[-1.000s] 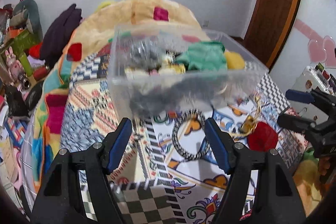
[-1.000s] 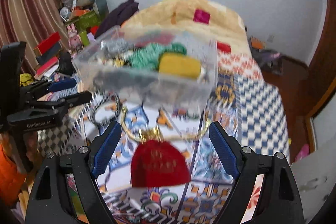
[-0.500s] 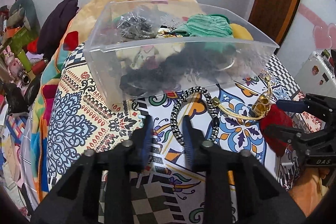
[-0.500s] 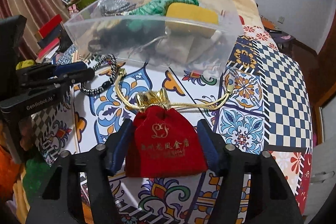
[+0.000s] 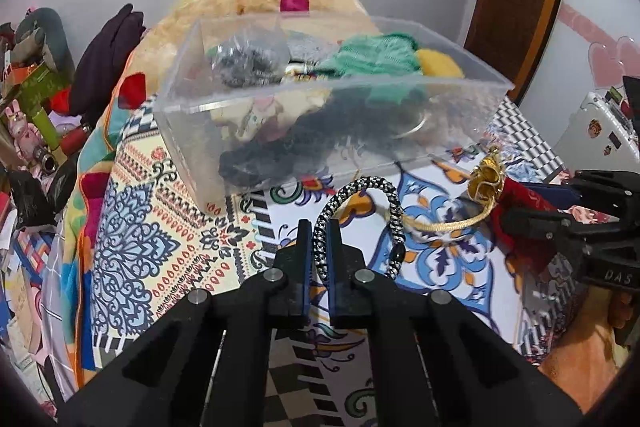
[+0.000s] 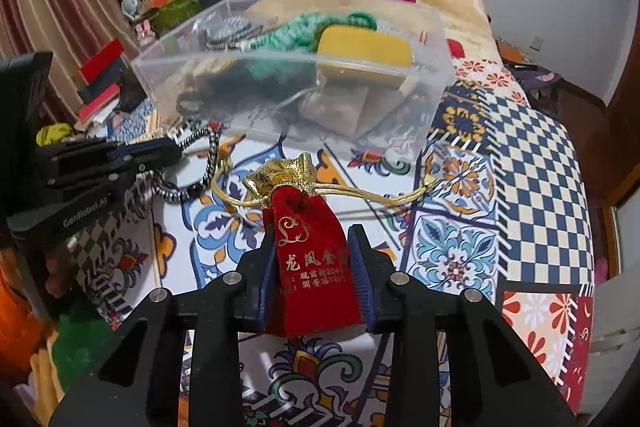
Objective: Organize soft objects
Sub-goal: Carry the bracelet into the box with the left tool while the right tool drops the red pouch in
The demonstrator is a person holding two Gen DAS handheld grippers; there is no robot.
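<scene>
Both tools closed, cord (image 5: 320,251) (left), pouch (image 6: 314,263)

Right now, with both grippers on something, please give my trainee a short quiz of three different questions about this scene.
1. True or false: the left gripper is shut on the black-and-white braided cord.
2. The right gripper holds: A) yellow sponge B) red velvet pouch C) green knit cloth
3. Fill in: the sponge lies inside the clear plastic ____.

Key: 1 true; 2 B; 3 bin.
</scene>
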